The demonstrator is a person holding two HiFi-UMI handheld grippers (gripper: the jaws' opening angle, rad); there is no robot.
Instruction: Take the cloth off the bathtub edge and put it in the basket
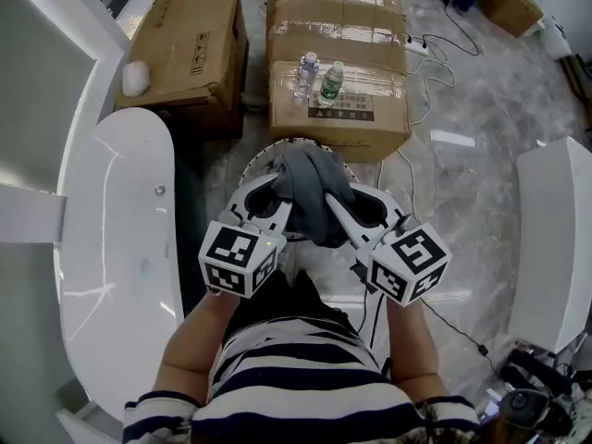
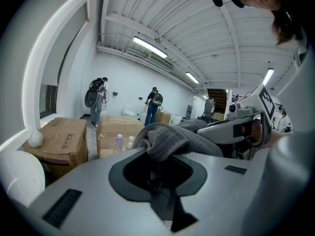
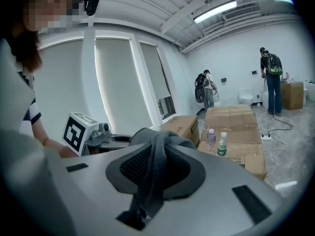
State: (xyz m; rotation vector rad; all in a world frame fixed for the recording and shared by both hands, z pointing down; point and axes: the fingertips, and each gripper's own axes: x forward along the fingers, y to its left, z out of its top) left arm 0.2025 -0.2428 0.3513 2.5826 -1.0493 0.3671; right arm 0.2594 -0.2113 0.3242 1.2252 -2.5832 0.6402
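A dark grey cloth (image 1: 310, 188) hangs bunched between both grippers, above a white slatted basket (image 1: 259, 160) whose rim shows behind it. My left gripper (image 1: 285, 213) is shut on the cloth's left side; the cloth (image 2: 172, 139) spills over its jaws in the left gripper view. On the cloth's right side my right gripper (image 1: 335, 207) is shut too, a fold of the cloth (image 3: 155, 166) running down between its jaws. The white bathtub (image 1: 116, 248) lies at the left, its edge bare.
Two cardboard boxes (image 1: 338, 54) (image 1: 190, 49) stand beyond the basket, the nearer one carrying two plastic bottles (image 1: 319, 80). Cables (image 1: 435, 63) trail over the marble floor at right. A white fixture (image 1: 555, 239) stands at the right edge. People stand far off in the gripper views.
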